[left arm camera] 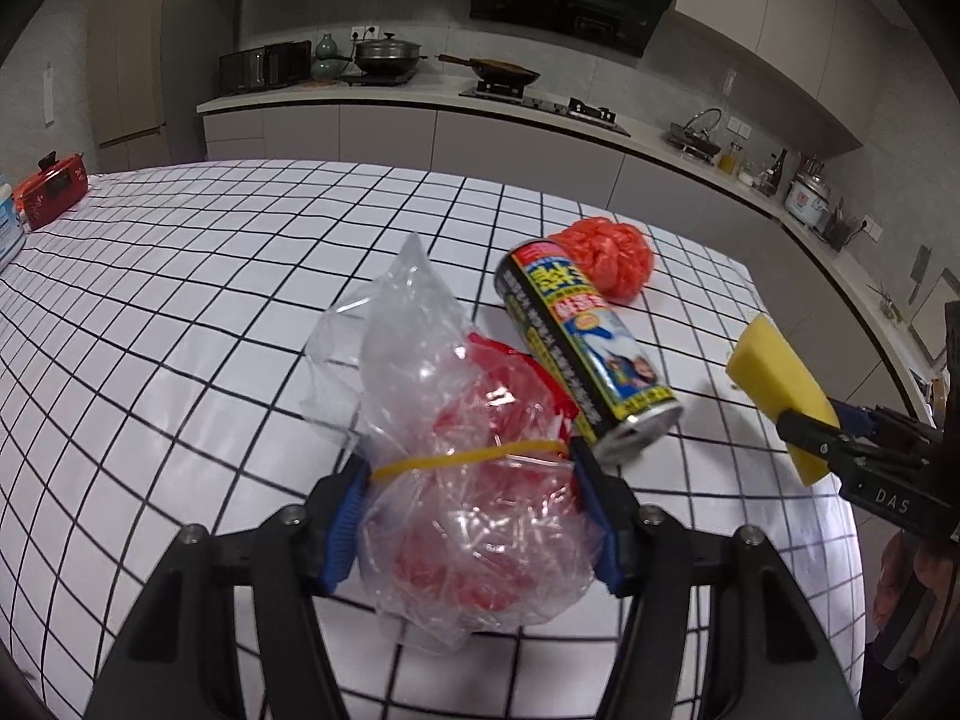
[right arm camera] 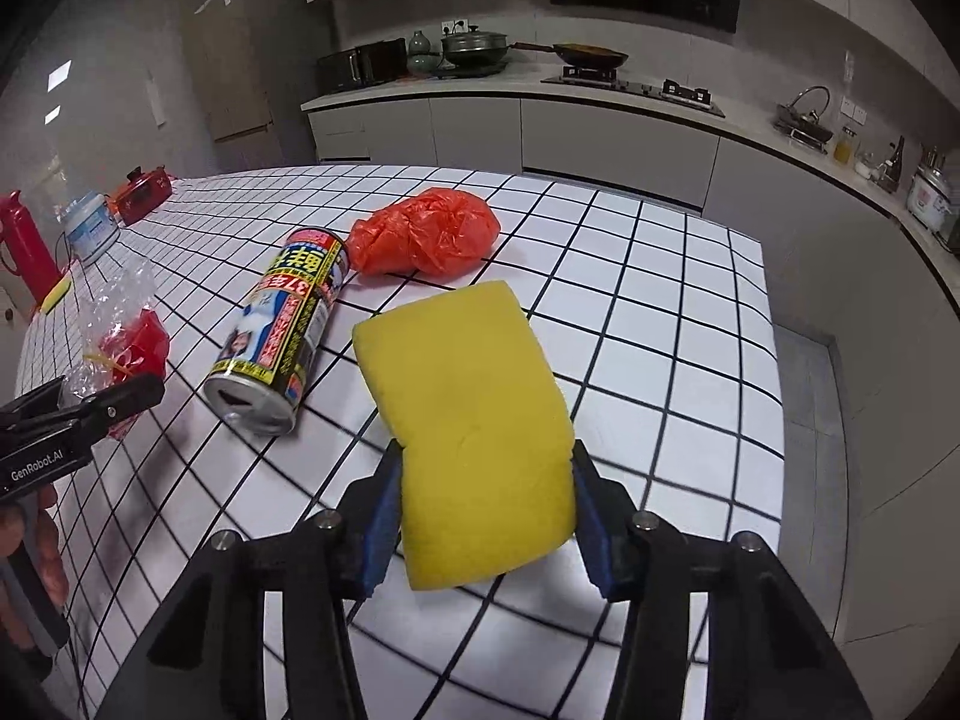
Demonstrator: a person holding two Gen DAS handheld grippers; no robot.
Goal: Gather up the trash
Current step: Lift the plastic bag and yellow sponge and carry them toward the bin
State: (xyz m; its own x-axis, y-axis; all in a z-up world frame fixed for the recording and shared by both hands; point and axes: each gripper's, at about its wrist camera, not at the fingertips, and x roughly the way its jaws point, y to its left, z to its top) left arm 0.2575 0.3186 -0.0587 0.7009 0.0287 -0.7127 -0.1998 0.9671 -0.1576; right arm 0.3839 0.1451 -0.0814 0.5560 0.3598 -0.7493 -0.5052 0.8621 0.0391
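Crumpled clear bag (left arm camera: 474, 480) of red scraps in left gripper (left arm camera: 474, 516); yellow sponge (right arm camera: 474, 438) in right gripper (right arm camera: 483, 516).

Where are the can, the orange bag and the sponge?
can (left arm camera: 585, 348), left wrist view, middle of its label
orange bag (right arm camera: 429, 231), right wrist view, its crumpled middle
sponge (right arm camera: 474, 420), right wrist view, its broad face

A white table (left arm camera: 240, 276) gridded in black is seen. A red pot (left arm camera: 51, 187) stands at its far corner; a wok (right arm camera: 591, 54) and a lidded pan (right arm camera: 475, 45) are set on the kitchen counter (right arm camera: 498, 90).
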